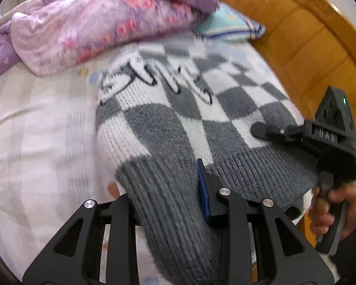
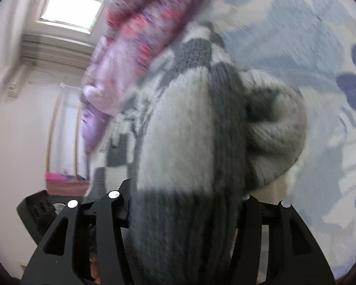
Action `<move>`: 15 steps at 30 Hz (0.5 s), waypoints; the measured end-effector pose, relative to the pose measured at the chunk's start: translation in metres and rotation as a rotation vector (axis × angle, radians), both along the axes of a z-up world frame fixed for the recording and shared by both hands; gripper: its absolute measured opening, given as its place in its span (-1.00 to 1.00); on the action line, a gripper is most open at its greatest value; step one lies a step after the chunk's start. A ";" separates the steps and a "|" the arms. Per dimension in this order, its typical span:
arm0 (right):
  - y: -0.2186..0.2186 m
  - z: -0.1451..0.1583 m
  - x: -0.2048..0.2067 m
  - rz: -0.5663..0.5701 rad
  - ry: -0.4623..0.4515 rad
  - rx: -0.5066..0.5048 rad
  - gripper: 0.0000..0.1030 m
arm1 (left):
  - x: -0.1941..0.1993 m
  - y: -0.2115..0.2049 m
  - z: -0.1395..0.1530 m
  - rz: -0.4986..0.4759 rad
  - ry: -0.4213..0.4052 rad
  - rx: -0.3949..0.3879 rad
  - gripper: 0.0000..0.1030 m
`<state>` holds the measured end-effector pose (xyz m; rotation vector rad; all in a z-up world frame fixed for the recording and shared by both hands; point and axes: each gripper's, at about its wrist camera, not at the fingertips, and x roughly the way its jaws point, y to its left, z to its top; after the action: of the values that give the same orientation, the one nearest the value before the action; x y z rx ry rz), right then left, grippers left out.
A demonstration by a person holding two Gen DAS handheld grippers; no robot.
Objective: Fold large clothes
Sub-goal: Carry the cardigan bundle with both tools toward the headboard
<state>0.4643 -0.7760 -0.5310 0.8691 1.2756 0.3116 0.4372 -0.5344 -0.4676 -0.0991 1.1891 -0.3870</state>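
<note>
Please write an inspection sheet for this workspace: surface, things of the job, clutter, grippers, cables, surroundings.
Surface: bed sheet, pale, with a faint pattern.
Job's things: checkered sweater, grey and white, lying on the sheet, its ribbed hem nearest the camera.
Clutter: purple quilt bunched beyond the sweater; light blue cloth beside it.
Grippers: left gripper, jaws closed on a ribbed fold; right gripper, knit bunched between the jaws.
Cables: nothing seen.
Surroundings: wooden bed frame; window.

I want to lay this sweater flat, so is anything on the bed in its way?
Yes: the purple quilt is heaped on the bed beyond the checkered sweater, touching its far edge.
</note>
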 end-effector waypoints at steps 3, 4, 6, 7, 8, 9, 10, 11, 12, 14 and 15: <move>0.003 -0.022 -0.013 0.029 0.065 -0.050 0.08 | -0.014 0.000 -0.030 -0.011 0.063 0.013 -0.45; 0.004 -0.026 -0.015 0.036 0.080 -0.062 0.11 | -0.016 0.002 -0.040 -0.003 0.092 0.010 -0.44; 0.007 -0.035 -0.020 0.051 0.113 -0.100 0.19 | -0.019 0.008 -0.059 0.021 0.147 0.003 -0.34; 0.007 -0.040 -0.023 0.050 0.140 -0.120 0.23 | -0.019 0.011 -0.066 0.034 0.177 -0.008 -0.31; 0.007 -0.042 -0.024 0.046 0.153 -0.125 0.25 | -0.019 0.016 -0.073 0.054 0.214 -0.018 -0.22; 0.006 -0.043 -0.026 0.040 0.164 -0.130 0.30 | -0.019 0.017 -0.075 0.060 0.226 -0.022 -0.15; 0.005 -0.045 -0.027 0.035 0.169 -0.138 0.36 | -0.018 0.019 -0.076 0.063 0.236 -0.022 -0.10; 0.002 -0.043 -0.028 0.027 0.177 -0.152 0.39 | -0.018 0.020 -0.074 0.064 0.242 -0.013 0.04; 0.000 -0.042 -0.029 0.023 0.184 -0.163 0.42 | -0.018 0.022 -0.072 0.067 0.239 0.000 0.29; -0.006 -0.036 -0.029 0.017 0.195 -0.201 0.44 | -0.019 0.026 -0.061 0.073 0.204 0.045 0.40; -0.007 -0.031 -0.030 0.023 0.197 -0.222 0.44 | -0.019 0.029 -0.054 0.071 0.186 0.048 0.44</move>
<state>0.4345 -0.7833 -0.5623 0.7076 1.4726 0.1010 0.4180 -0.5050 -0.5217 -0.1376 1.3739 -0.2912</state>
